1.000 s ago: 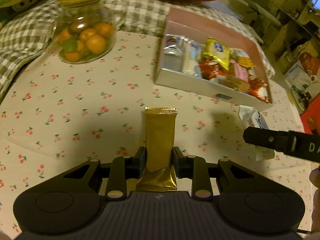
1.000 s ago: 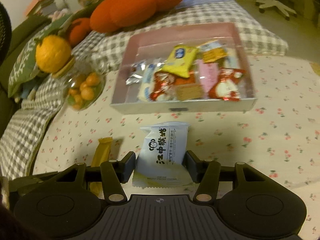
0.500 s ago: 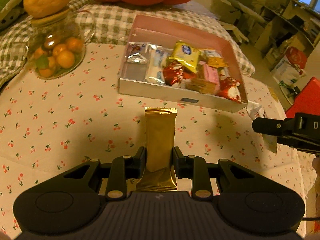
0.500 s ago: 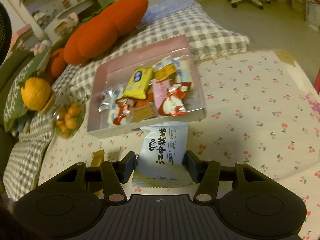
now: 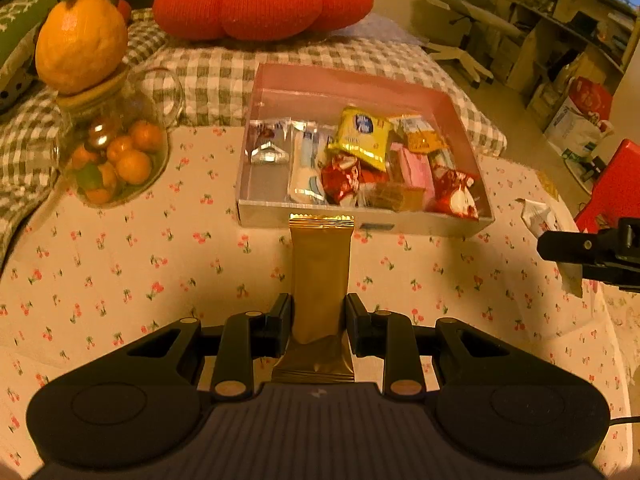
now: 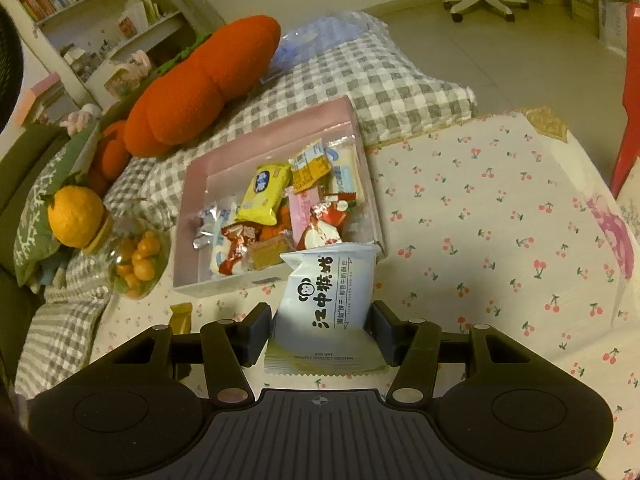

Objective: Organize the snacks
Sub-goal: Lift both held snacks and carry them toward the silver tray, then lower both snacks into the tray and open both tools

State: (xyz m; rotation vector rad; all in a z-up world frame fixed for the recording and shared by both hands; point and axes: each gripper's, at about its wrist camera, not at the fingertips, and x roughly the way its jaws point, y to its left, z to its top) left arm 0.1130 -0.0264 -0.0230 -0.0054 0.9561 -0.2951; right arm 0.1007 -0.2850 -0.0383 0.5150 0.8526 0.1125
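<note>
Gripped low on its wrapper, the gold snack bar (image 5: 321, 276) stands out straight ahead from the left gripper (image 5: 318, 320), whose jaws are nearly closed and press on the bar's two long edges. Its crimped far end points at the near wall of the pink box (image 5: 362, 222), which sits toward the far edge of the cherry-print cloth (image 5: 120, 272). The right gripper (image 6: 322, 330) has its jaws partly open around a wider load, a white biscuit packet (image 6: 328, 292) pinched by its sides, with the sealed seam hanging toward the camera. Holding each packet near one end likely leaves the free end clear to go over the box wall first. The box already holds a loose heap of wrapped snacks (image 6: 276, 216) (its left part looks emptier). A glass jar of small oranges (image 5: 116, 156) stands near the cloth's far left corner, well apart from the box. Both packets hang above the cloth, short of the box.
</note>
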